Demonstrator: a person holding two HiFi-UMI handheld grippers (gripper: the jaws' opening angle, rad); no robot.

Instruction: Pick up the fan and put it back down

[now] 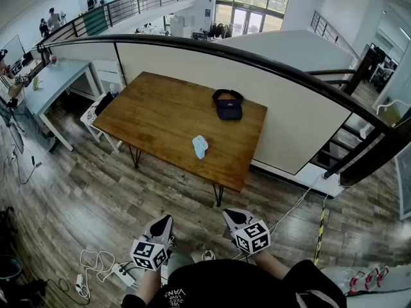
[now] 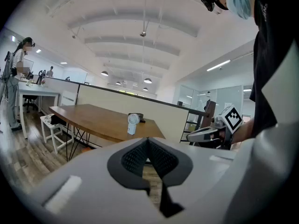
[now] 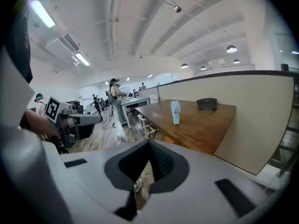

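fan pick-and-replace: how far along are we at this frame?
Done: nothing yet. The small pale-blue handheld fan stands upright on the brown wooden table, apart from the dark navy visor cap, untouched. In hand: nothing; the left gripper and right gripper are shut and empty, well short of the table. Left: approach, open a gripper, grasp the fan, lift it, set it back down.
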